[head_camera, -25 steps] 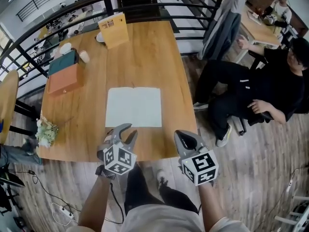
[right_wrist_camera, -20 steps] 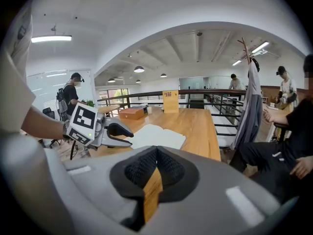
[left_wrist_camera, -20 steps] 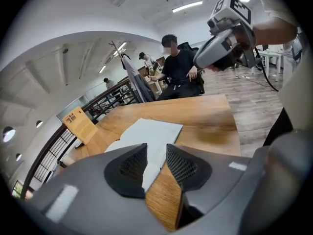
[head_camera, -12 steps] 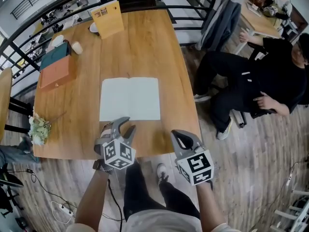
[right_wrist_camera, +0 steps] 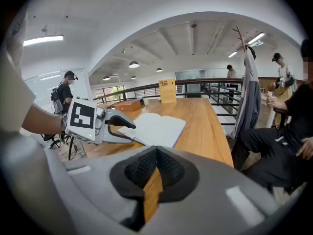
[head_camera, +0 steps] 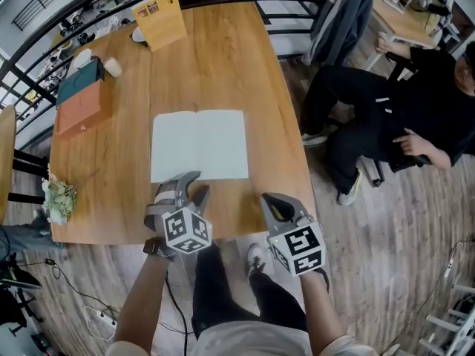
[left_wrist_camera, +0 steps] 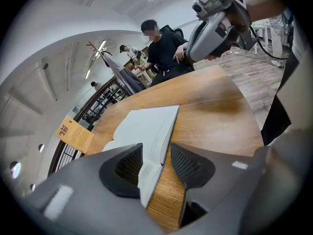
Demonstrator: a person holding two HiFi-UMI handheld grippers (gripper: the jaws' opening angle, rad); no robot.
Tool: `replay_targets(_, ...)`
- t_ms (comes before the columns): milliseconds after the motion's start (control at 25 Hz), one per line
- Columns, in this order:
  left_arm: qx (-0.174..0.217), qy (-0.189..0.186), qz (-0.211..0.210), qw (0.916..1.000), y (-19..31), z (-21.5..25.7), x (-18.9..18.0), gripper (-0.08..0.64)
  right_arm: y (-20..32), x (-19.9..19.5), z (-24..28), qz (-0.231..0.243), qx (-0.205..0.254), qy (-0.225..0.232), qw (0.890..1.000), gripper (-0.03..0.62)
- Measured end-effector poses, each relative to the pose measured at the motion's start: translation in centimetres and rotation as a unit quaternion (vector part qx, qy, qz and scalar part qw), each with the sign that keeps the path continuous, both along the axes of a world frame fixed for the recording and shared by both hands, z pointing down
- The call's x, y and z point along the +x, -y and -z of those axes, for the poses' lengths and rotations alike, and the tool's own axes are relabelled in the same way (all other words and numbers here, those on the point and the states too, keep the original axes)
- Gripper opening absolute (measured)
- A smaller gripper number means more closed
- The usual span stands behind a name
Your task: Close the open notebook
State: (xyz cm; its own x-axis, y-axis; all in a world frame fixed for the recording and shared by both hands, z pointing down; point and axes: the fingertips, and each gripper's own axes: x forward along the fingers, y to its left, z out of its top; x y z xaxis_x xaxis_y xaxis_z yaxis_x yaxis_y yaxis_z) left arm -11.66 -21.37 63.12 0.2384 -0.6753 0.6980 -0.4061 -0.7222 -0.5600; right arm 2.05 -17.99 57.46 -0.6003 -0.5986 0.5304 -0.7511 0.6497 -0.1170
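The open notebook (head_camera: 199, 145) lies flat with blank white pages in the middle of the wooden table (head_camera: 223, 58). My left gripper (head_camera: 193, 186) is at the notebook's near edge. In the left gripper view the notebook's near corner (left_wrist_camera: 146, 126) sits between the jaws of that gripper (left_wrist_camera: 155, 163); they are opening and the pads stand clear of the pages. My right gripper (head_camera: 272, 200) hovers over the table's near edge, to the right of the notebook. Its jaws (right_wrist_camera: 156, 153) are shut with nothing between them. The right gripper view shows the notebook (right_wrist_camera: 159, 129) and the left gripper (right_wrist_camera: 105, 124) ahead to the left.
An orange box (head_camera: 83, 110), a teal box (head_camera: 78, 80), a small cup (head_camera: 113, 67) and a standing card (head_camera: 159, 19) sit at the table's far left. Flowers (head_camera: 59, 199) lie at the left edge. A person in black (head_camera: 401, 117) sits to the right. A railing runs behind the table.
Both grippers have sunk toward the table's near edge. The left gripper has rolled, its jaws have spread wider, and they now straddle the notebook's near corner.
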Motion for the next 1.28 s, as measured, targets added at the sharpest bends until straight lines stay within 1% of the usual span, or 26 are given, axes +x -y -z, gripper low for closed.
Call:
replay_targets(200, 0.002, 0.023, -0.007, 0.9997, 0.5, -1.1, -0.1, 0.195, 0.4, -0.3, -1.1, -0.002, -0.006, 0.0, 1.0, 0.0)
replay_targets(440, 0.015, 0.05, -0.02, 0.9984, 0.9, -2.1, -0.1, 0.196, 0.4, -0.3, -2.2, -0.011, -0.02, 0.007, 1.0, 0.0)
replay_targets(640, 0.026, 0.064, -0.025, 0.9973, 1.2, -2.4, 0.1, 0.196, -0.1, -0.5, -3.0, -0.007, -0.032, 0.005, 0.999, 0.0)
replay_targets(960, 0.051, 0.11, -0.05, 0.9914, 1.8, -2.2, 0.6, 0.196, -0.1, -0.7, -3.2, -0.008, -0.04, 0.011, 0.999, 0.0)
replay_targets(1280, 0.078, 0.136, -0.059, 0.9859, 1.9, -2.2, 1.1, 0.195, 0.1, -0.4, -3.4, -0.006, -0.041, 0.016, 0.999, 0.0)
